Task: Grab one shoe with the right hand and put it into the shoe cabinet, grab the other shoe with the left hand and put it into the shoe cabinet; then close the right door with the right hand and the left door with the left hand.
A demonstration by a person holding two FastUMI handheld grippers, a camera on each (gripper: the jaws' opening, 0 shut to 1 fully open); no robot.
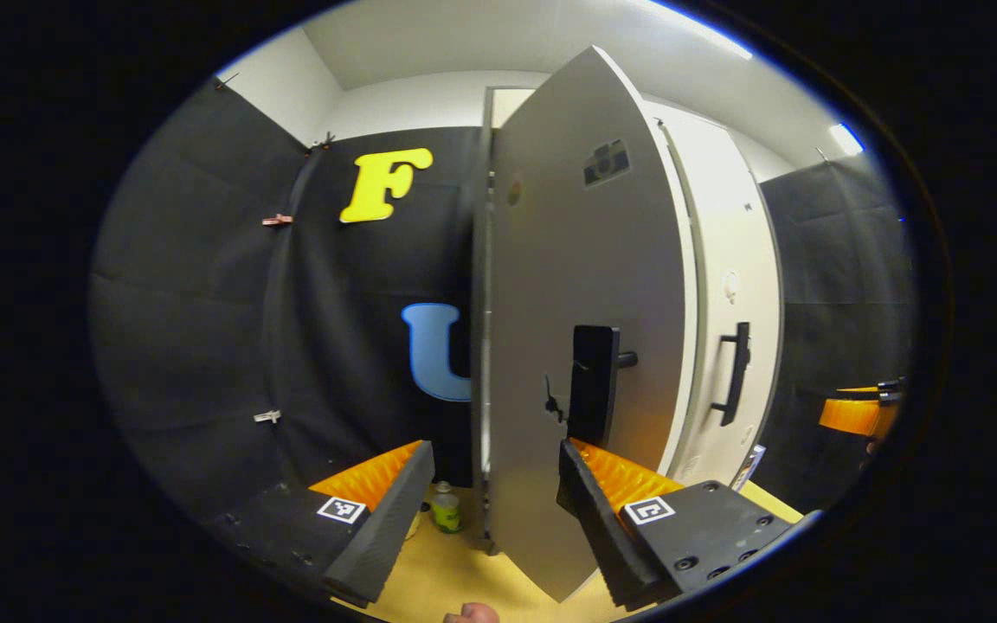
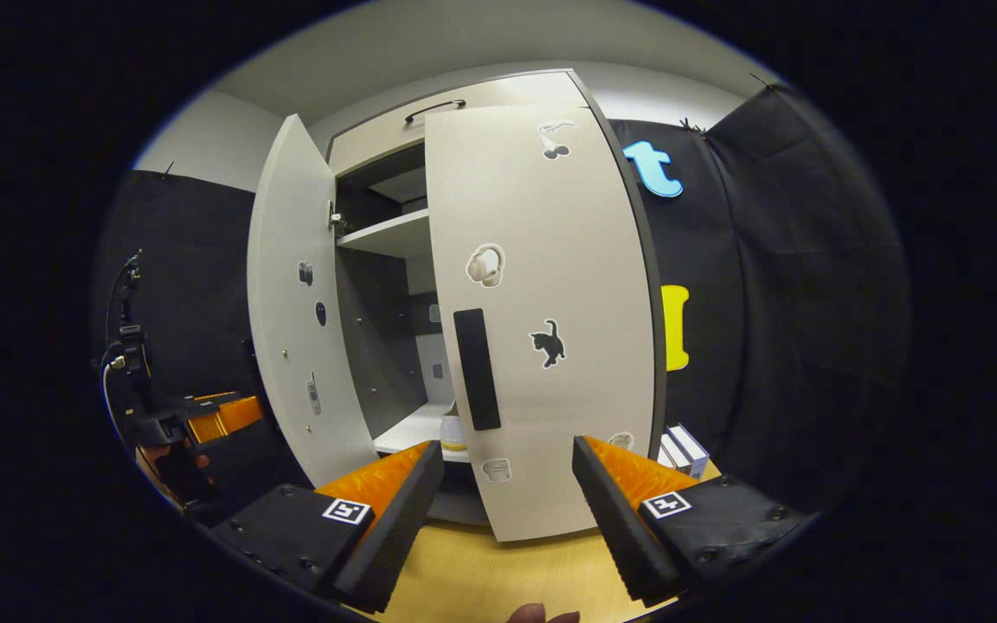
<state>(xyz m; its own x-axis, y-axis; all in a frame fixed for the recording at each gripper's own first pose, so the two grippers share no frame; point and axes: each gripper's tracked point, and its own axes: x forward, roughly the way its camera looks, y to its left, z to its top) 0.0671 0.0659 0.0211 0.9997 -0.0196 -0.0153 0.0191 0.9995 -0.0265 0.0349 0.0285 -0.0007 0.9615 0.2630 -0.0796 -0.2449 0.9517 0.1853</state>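
Shoe cabinet point(image 2: 498, 285) stood straight ahead in the right gripper view, right door point(image 2: 542, 329) nearly closed and left door point(image 2: 295, 311) swung wide open. Right gripper point(image 2: 507, 510) had its fingers spread apart, holding nothing. Left gripper point(image 1: 490, 510) was also wide open and empty, hovering just in front of the left door's edge near the black handle point(image 1: 594, 385).

Black cloth walls point(image 1: 196, 303), white ceiling point(image 1: 481, 43), wood floor point(image 2: 481, 580).
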